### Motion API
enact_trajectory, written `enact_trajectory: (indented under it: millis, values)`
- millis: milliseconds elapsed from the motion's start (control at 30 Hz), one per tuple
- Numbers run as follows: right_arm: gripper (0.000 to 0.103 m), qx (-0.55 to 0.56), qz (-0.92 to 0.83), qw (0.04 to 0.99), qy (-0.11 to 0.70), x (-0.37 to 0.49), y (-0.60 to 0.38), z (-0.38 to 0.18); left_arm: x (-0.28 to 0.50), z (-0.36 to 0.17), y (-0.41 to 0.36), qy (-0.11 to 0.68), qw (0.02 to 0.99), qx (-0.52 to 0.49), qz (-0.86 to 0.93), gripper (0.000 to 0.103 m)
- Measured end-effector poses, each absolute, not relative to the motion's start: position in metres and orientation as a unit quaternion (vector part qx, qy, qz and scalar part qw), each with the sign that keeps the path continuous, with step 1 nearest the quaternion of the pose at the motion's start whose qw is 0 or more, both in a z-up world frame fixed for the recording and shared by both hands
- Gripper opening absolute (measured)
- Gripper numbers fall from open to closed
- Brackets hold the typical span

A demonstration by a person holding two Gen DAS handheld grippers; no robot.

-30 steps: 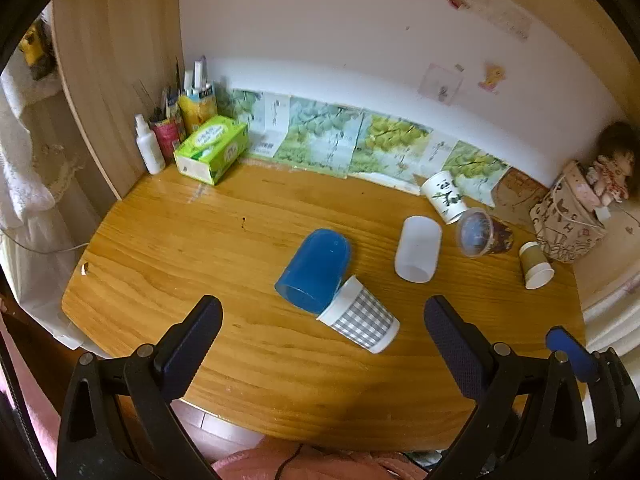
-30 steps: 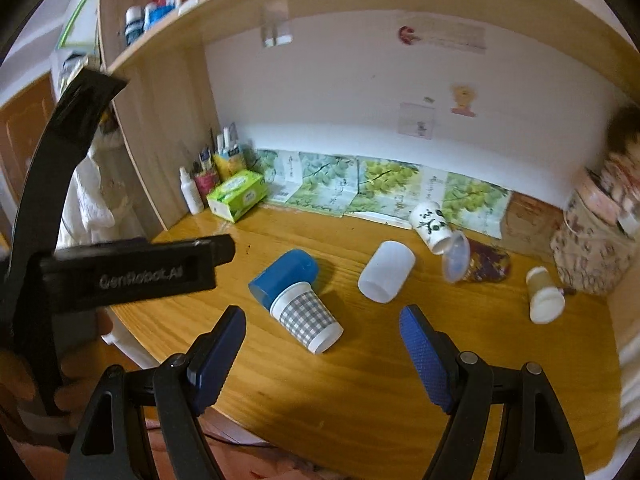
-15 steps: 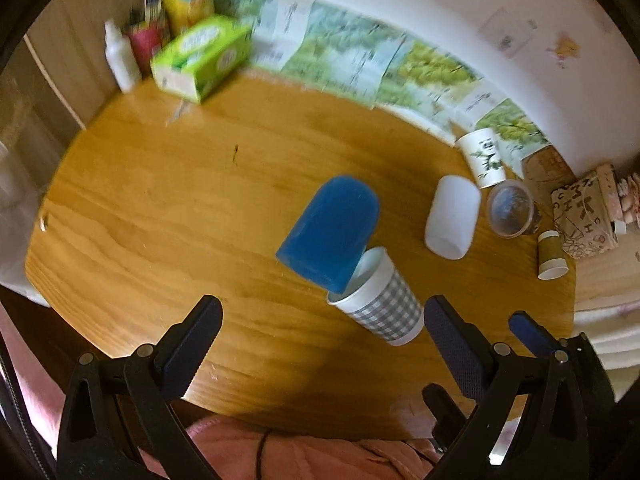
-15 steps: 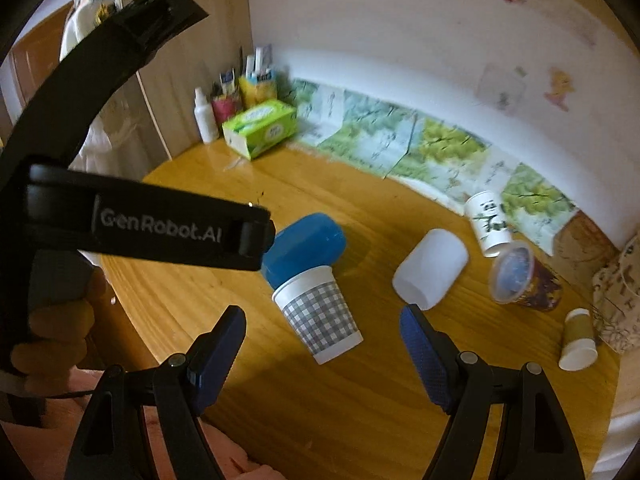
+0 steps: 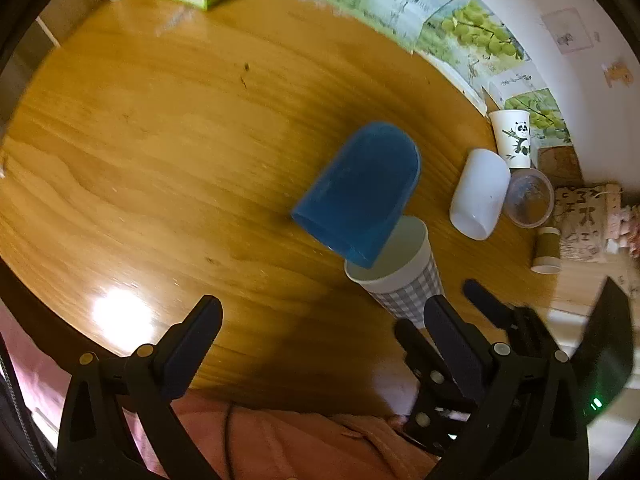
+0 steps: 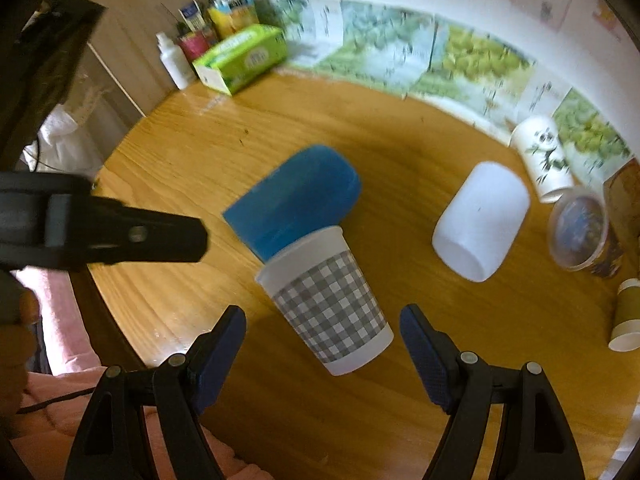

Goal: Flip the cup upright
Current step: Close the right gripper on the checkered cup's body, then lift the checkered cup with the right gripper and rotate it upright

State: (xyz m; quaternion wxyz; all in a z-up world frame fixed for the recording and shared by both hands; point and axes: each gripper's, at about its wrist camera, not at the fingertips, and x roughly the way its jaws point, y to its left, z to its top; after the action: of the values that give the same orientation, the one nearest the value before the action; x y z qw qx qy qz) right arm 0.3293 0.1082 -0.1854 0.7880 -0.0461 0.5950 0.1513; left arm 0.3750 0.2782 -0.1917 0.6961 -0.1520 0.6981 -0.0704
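A blue plastic cup [image 5: 360, 192] lies on its side on the wooden table [image 5: 160, 140], its mouth against the mouth of a grey checked paper cup [image 5: 404, 284], also on its side. Both show in the right wrist view, the blue cup [image 6: 296, 200] and the checked cup [image 6: 328, 300]. My left gripper [image 5: 320, 332] is open and empty, above the table's near edge. My right gripper [image 6: 322, 336] is open and empty, its fingers to either side of the checked cup's base, short of it. The left gripper's body [image 6: 100, 228] crosses the right wrist view's left side.
A white cup [image 6: 480, 224], a clear lidded cup [image 6: 580, 232] and a small brown cup [image 6: 628, 320] lie on their sides at the right. A panda cup [image 6: 544, 156] stands tilted by the wall. A green tissue box [image 6: 244, 56] and bottles [image 6: 172, 60] sit at the back left.
Both grippers have moved forward and down toward the blue and checked cups, which now look larger. The cups have not moved. Both grippers stay open.
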Motion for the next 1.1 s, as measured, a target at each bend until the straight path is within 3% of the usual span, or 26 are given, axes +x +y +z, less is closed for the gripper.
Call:
enact_trajectory:
  millis: [667, 1100]
  values:
    - [0.078, -0.004, 0.163, 0.755, 0.635, 0.346, 0.095, -0.227, 0.372, -0.204, 0.290, 0.720, 0.668, -0.170, -0.081, 0.101]
    - [0.065, 0.033, 0.151, 0.752, 0.641, 0.325, 0.086, -0.227, 0.349, -0.197, 0.283, 0.711, 0.677, -0.168, -0.088, 0.101]
